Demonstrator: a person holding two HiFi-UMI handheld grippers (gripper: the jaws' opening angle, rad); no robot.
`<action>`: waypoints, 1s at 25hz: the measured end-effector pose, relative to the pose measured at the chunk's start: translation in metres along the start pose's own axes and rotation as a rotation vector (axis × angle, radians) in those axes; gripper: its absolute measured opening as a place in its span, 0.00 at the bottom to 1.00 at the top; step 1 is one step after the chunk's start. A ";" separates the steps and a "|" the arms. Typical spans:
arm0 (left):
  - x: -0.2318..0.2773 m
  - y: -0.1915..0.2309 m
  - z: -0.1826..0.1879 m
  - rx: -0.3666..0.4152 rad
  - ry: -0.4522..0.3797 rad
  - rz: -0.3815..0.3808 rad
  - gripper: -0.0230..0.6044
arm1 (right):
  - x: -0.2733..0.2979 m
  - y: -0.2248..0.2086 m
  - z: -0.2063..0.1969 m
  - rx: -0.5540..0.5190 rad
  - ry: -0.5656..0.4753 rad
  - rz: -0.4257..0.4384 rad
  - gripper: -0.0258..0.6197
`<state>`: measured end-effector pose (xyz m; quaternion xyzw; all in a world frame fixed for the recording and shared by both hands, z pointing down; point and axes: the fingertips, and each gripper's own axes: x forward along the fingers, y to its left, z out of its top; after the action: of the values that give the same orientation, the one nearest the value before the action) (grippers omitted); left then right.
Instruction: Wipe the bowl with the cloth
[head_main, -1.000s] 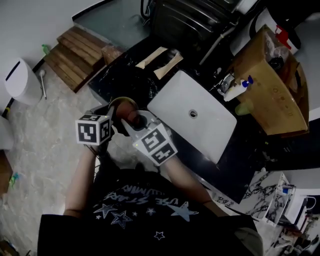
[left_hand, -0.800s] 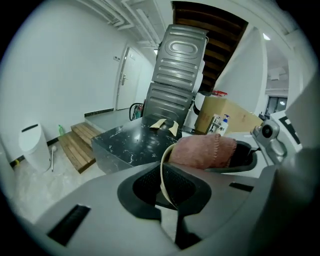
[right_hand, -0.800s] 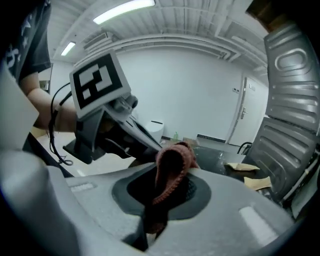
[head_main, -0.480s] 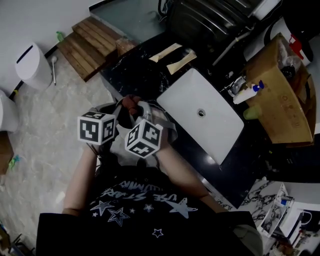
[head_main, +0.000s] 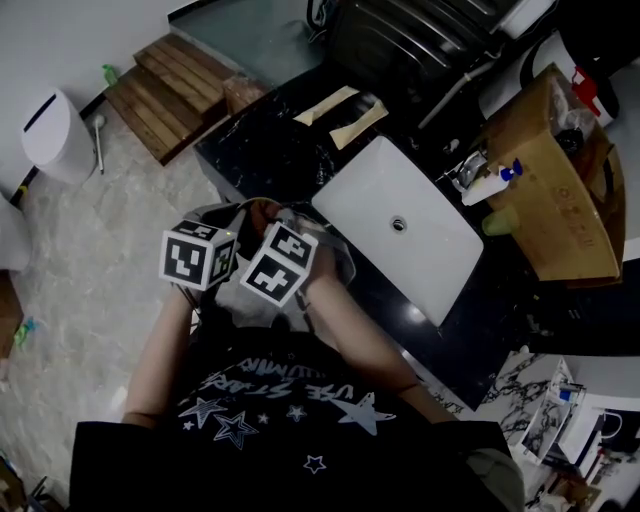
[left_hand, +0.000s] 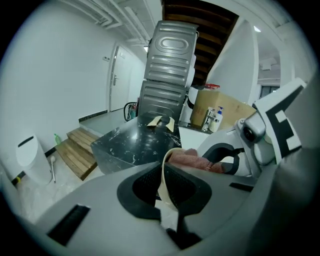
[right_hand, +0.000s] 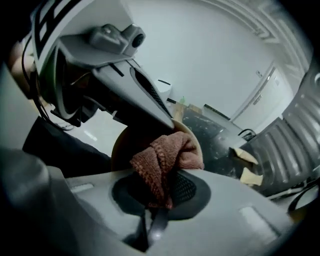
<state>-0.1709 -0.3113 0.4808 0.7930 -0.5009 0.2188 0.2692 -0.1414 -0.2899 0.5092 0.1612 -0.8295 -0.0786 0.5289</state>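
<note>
Left tool clenched tight on the bowl rim, right tool clamped on the bunched cloth, which sits inside the bowl.

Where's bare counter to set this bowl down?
The black counter is bare left of the white sink, this side of the two tan sheets. Sink's empty too. Crowded by the tap, bottles and cardboard box at right.

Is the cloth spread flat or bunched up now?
Bunched up. The right gripper is shut on the cloth, which stands in thick folds at the bowl.
</note>
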 end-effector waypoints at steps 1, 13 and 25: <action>0.001 -0.001 0.000 0.015 0.004 0.000 0.07 | 0.001 0.004 -0.001 0.047 -0.011 0.059 0.11; -0.009 -0.004 0.008 -0.030 -0.053 -0.003 0.09 | -0.008 0.021 0.019 0.536 -0.323 0.515 0.11; -0.017 0.044 0.008 -0.155 -0.114 0.092 0.07 | -0.076 -0.030 -0.004 0.628 -0.534 0.386 0.11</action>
<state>-0.2168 -0.3207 0.4732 0.7572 -0.5666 0.1458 0.2905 -0.1023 -0.2915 0.4372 0.1300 -0.9353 0.2380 0.2271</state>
